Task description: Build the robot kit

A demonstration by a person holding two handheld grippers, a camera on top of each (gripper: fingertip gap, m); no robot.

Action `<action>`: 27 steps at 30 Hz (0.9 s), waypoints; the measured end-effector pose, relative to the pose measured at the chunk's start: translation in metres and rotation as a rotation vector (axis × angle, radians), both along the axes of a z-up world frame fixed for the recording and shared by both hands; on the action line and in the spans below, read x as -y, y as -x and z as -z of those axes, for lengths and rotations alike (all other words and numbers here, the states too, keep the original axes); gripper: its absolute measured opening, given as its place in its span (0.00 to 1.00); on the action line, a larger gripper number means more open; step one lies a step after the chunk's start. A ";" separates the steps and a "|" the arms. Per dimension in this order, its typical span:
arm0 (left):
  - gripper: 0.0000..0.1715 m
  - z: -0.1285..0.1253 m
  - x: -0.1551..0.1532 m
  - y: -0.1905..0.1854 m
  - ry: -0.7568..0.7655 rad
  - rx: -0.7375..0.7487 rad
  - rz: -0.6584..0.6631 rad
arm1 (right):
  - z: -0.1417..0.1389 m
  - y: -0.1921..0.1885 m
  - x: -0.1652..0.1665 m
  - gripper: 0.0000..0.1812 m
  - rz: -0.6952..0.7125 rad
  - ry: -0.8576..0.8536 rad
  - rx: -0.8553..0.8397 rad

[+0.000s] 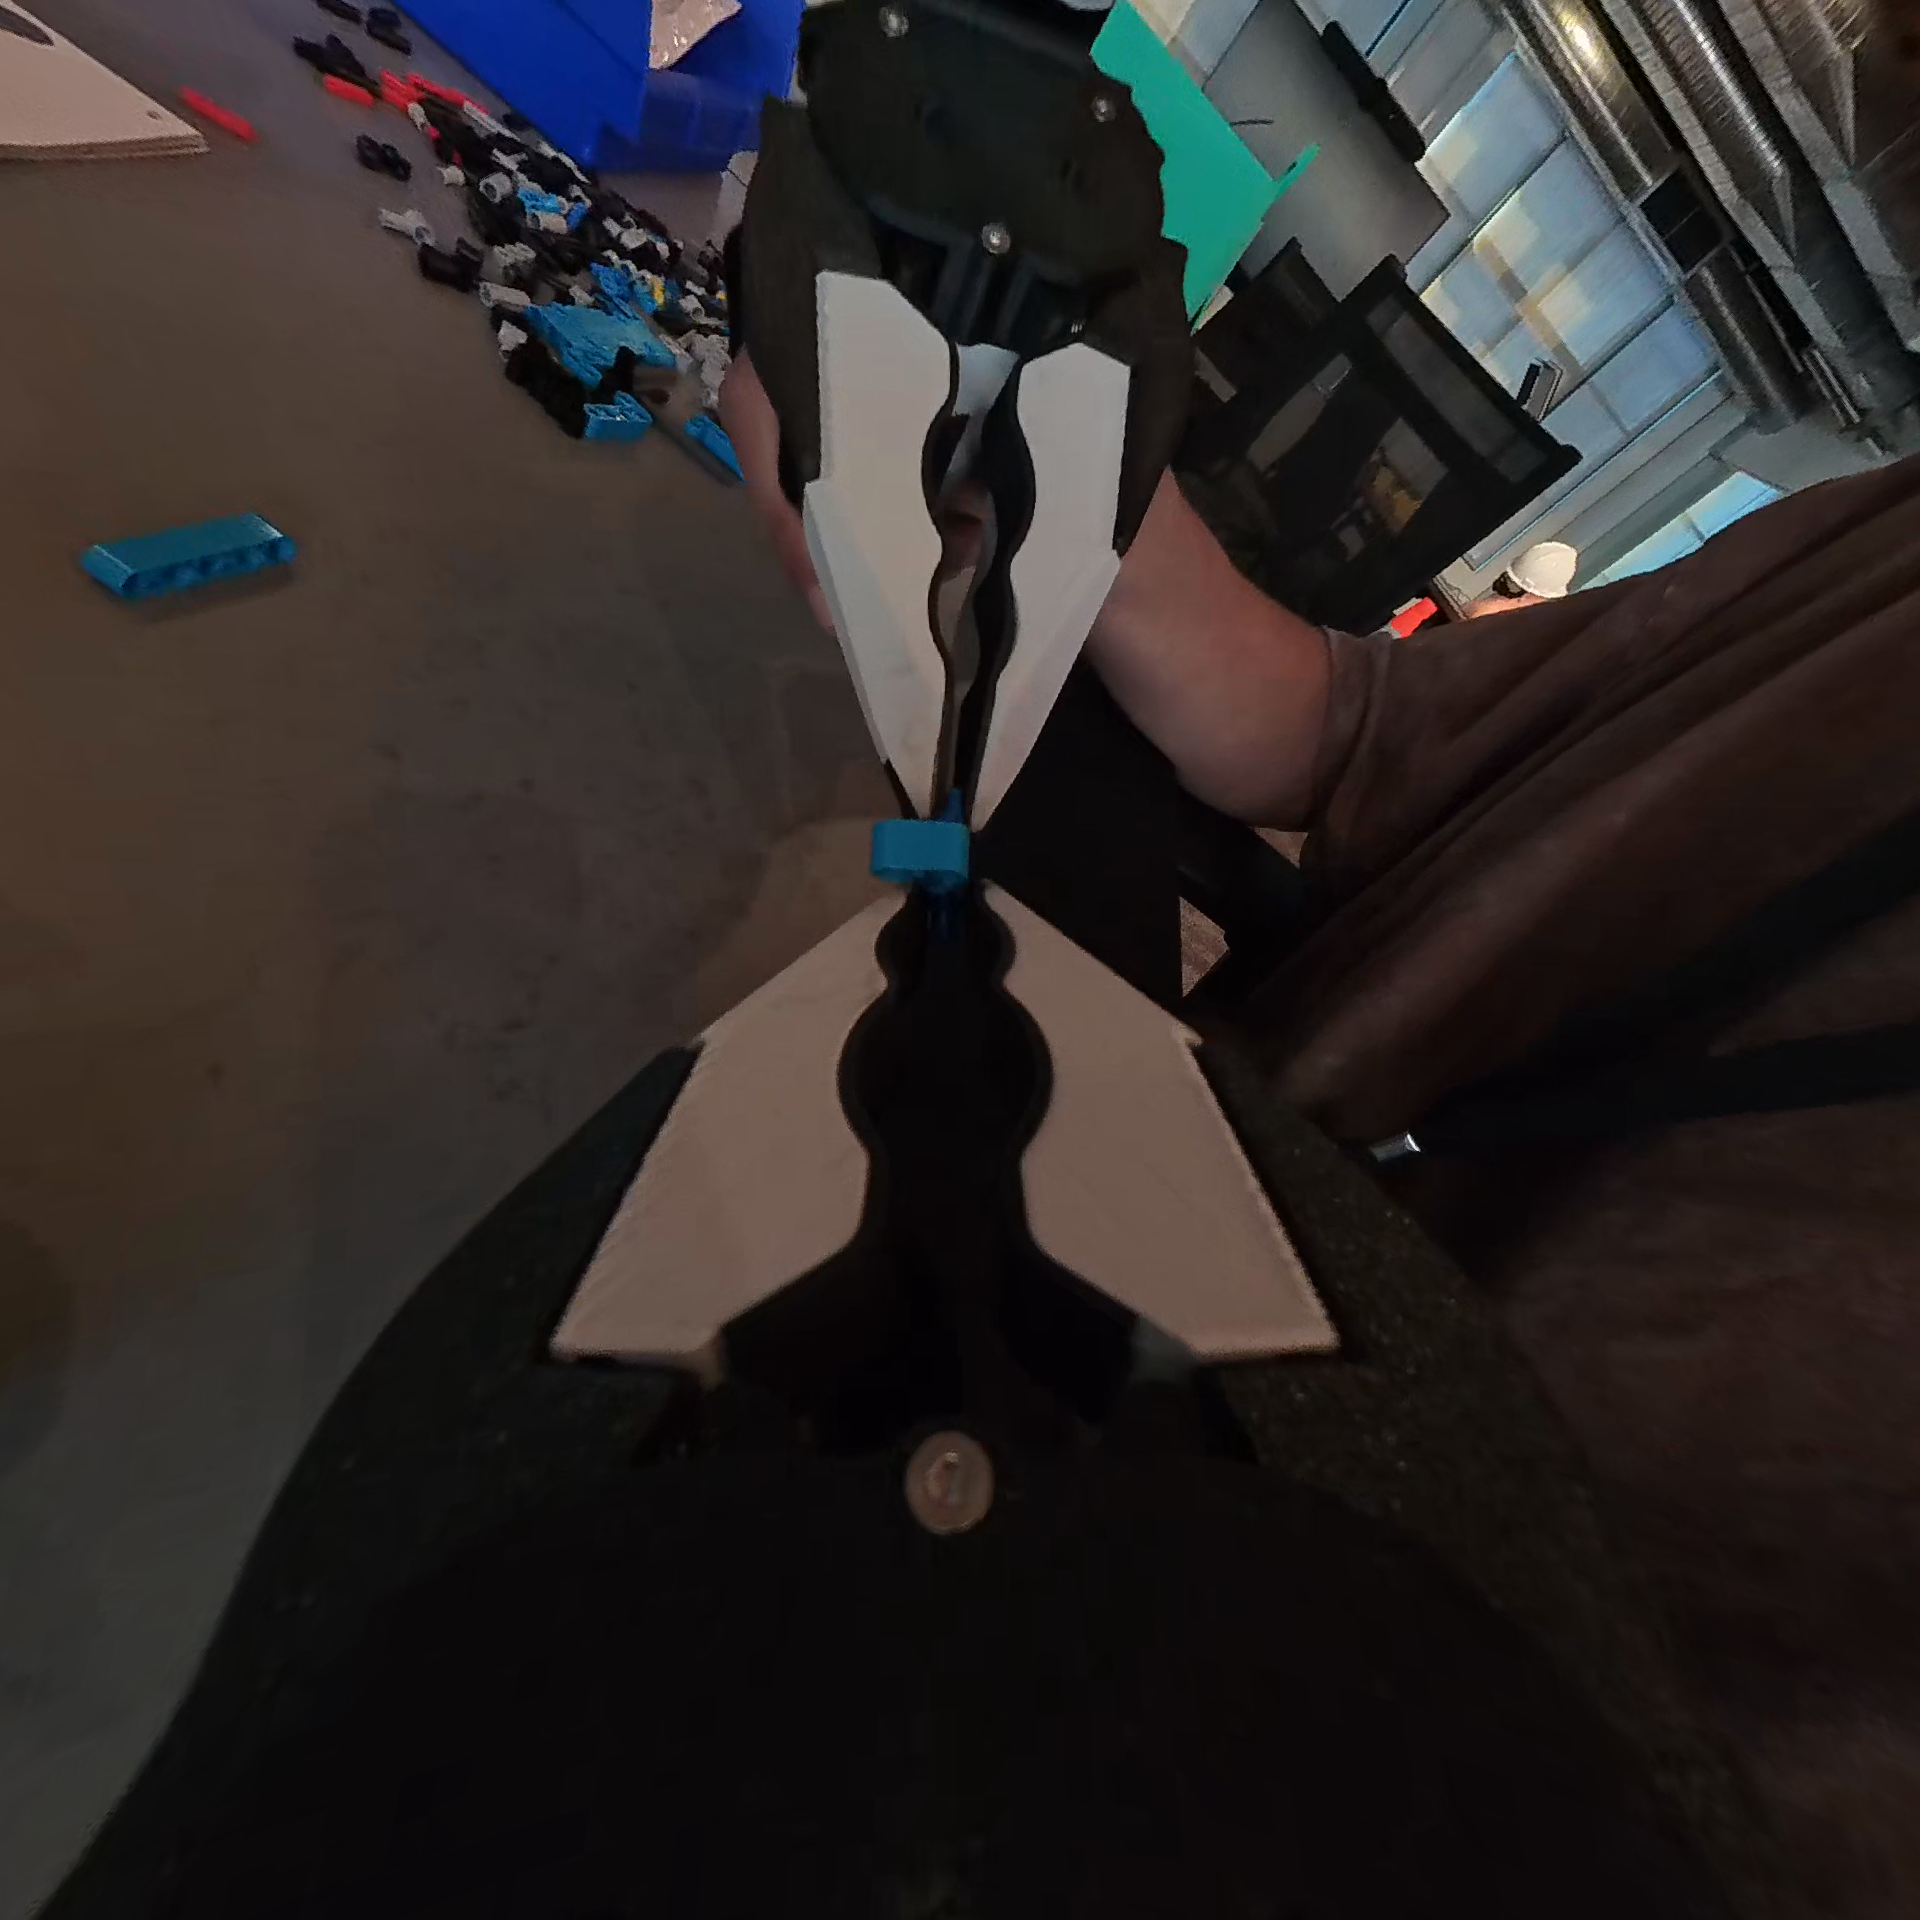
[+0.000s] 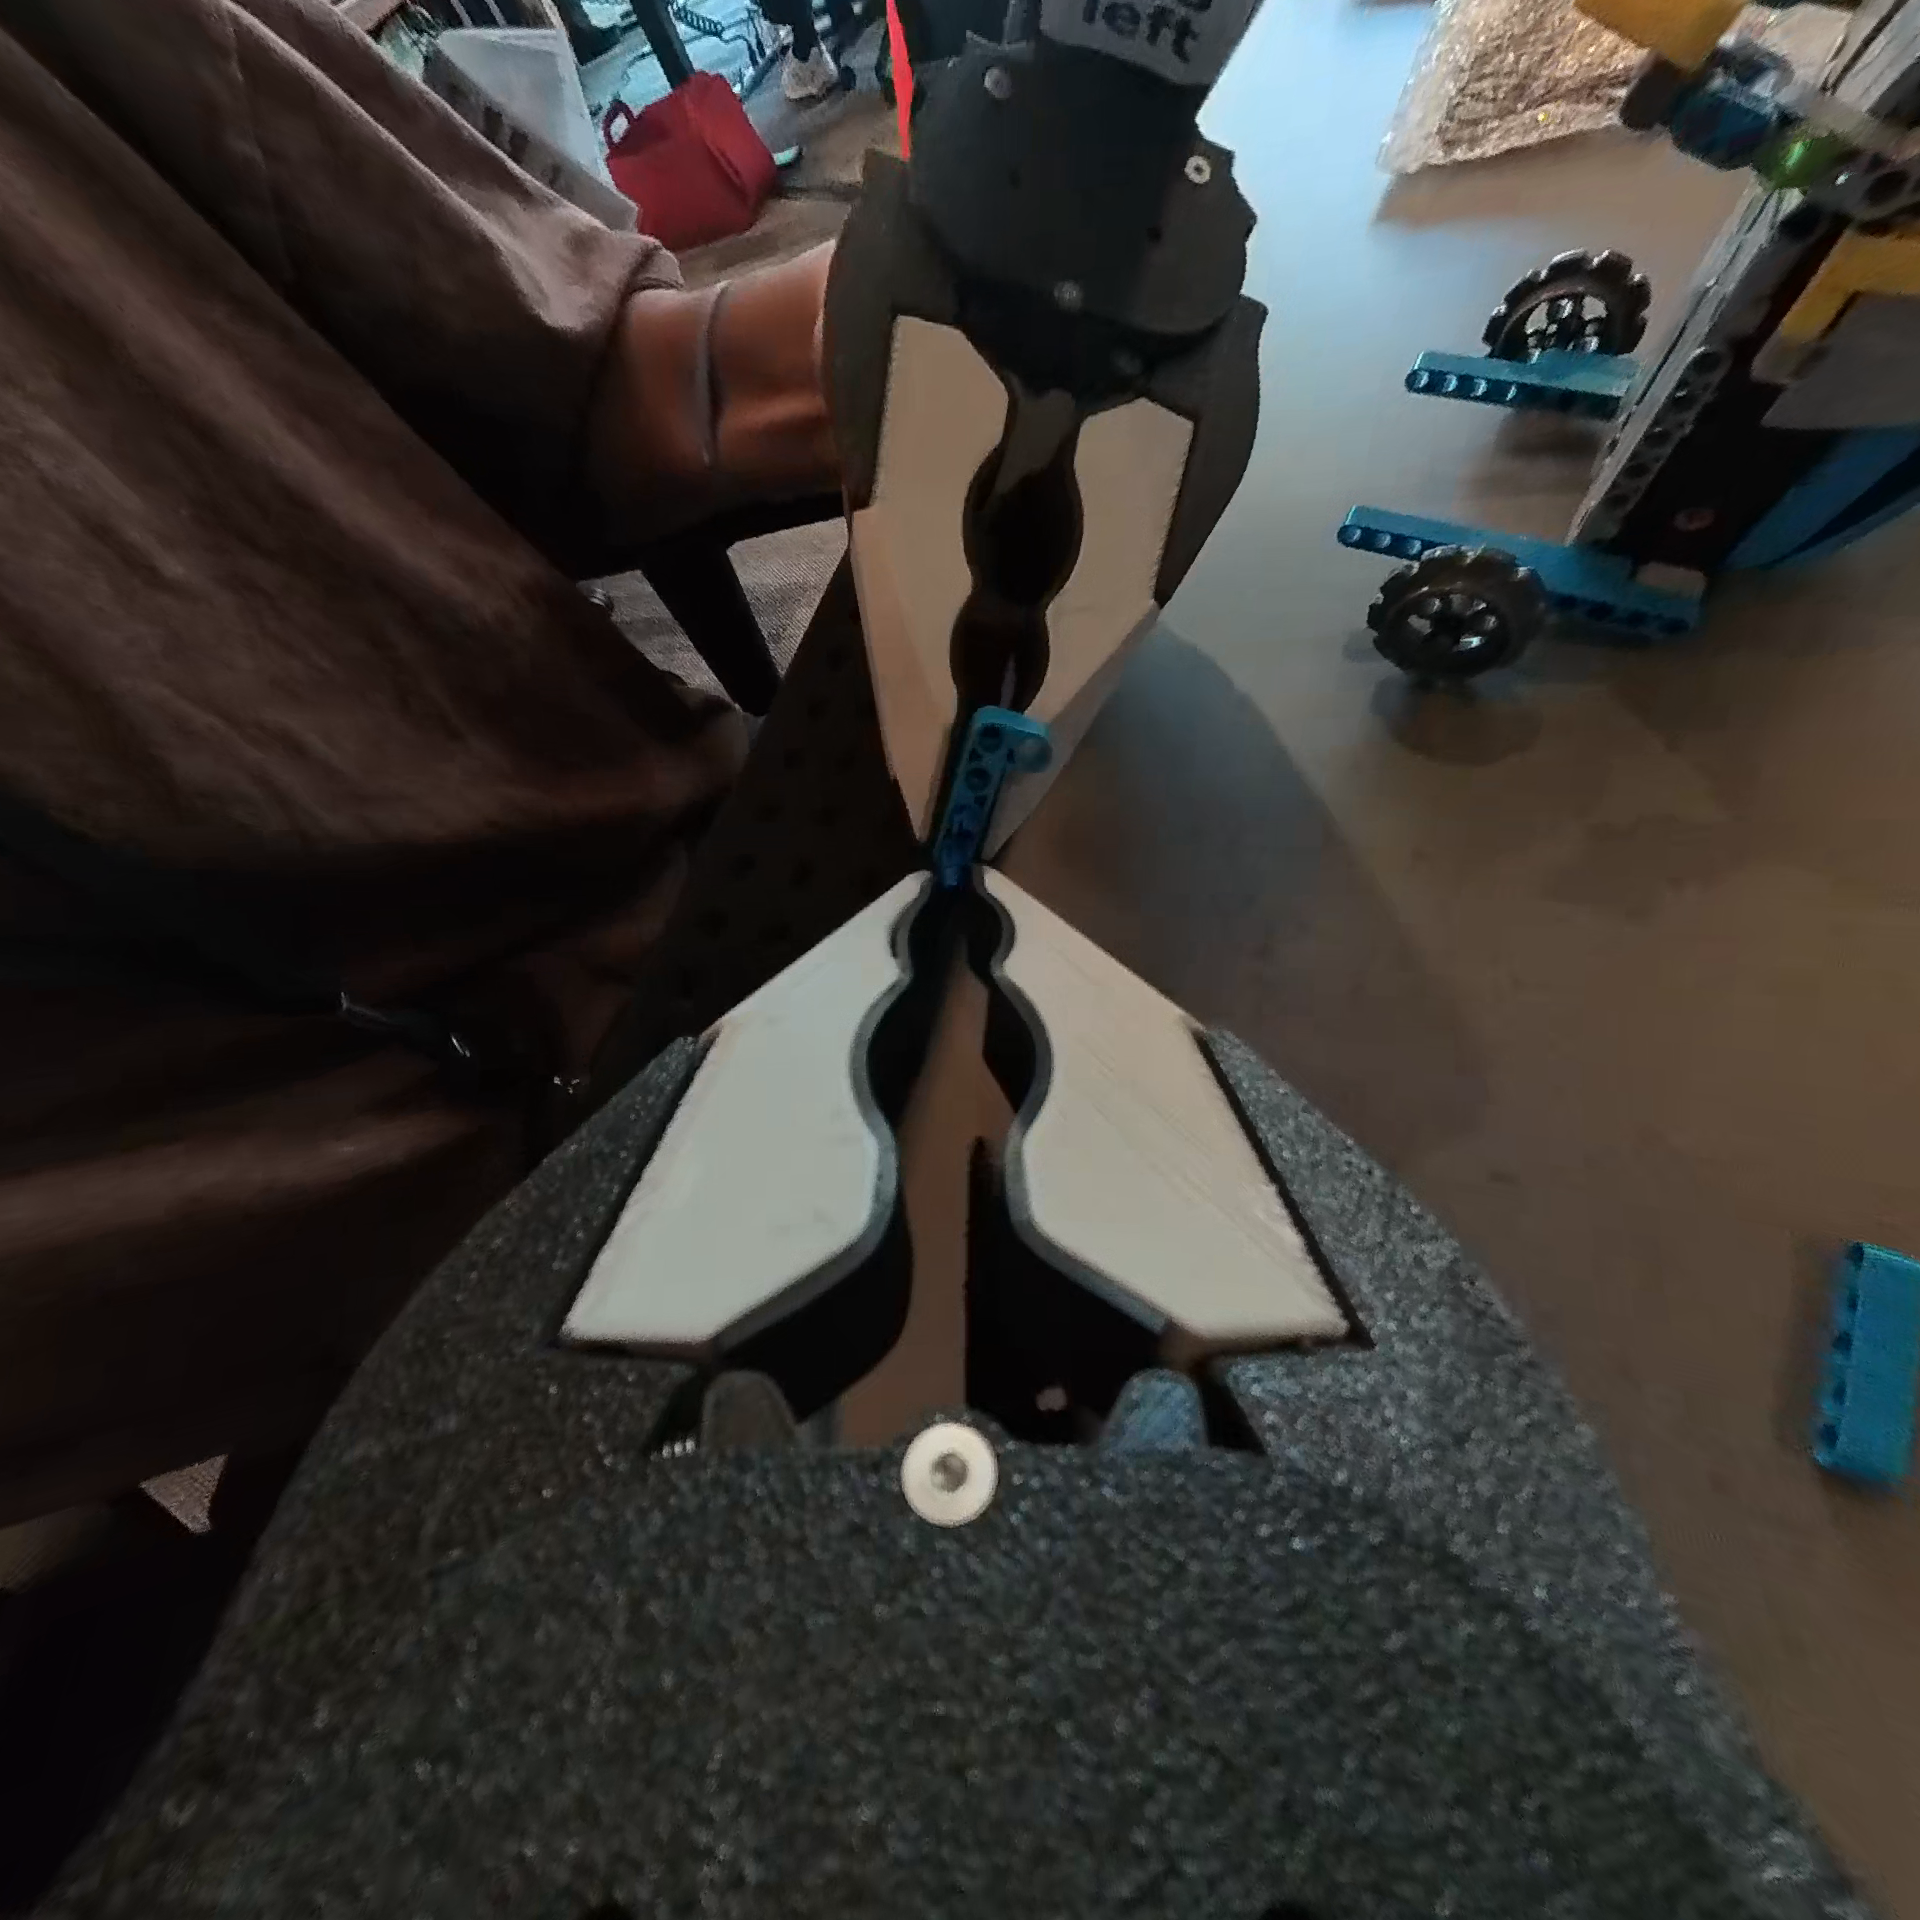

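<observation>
My two grippers meet tip to tip above a grey-brown table [image 1: 364,831]. Between them is a small blue L-shaped beam with holes [image 2: 982,774], which also shows in the left wrist view [image 1: 920,847]. My left gripper [image 1: 940,899] is shut on one end of it. My right gripper [image 2: 951,883] is shut on the other end. The right gripper reaches in from the top of the left wrist view [image 1: 948,800]. The left gripper reaches in from the top of the right wrist view [image 2: 961,831]. The gripped parts of the beam are hidden between the white fingers.
A pile of loose black, blue, white and red parts [image 1: 582,270] lies by a blue bin [image 1: 623,73]. A single blue beam [image 1: 187,556] lies apart. A wheeled blue-and-black model [image 2: 1662,468] and another blue beam [image 2: 1865,1361] sit to the right. Brown sleeves [image 2: 260,520] are close. Less than 4 cm separates the two grippers' tips.
</observation>
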State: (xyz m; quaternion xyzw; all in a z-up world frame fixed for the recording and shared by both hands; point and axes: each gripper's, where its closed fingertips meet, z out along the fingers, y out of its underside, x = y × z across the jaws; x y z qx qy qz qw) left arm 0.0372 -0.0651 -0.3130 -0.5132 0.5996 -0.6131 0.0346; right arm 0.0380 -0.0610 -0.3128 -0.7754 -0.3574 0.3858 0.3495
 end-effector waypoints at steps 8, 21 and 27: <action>0.02 0.001 -0.007 -0.003 0.041 -0.023 -0.036 | 0.001 -0.003 -0.007 0.02 0.040 -0.048 0.018; 0.02 -0.005 -0.007 0.000 0.150 -0.031 0.006 | -0.004 0.001 -0.006 0.02 0.032 -0.081 -0.018; 0.03 -0.013 -0.007 0.004 0.254 -0.035 0.053 | -0.012 0.005 -0.008 0.02 0.019 -0.299 0.102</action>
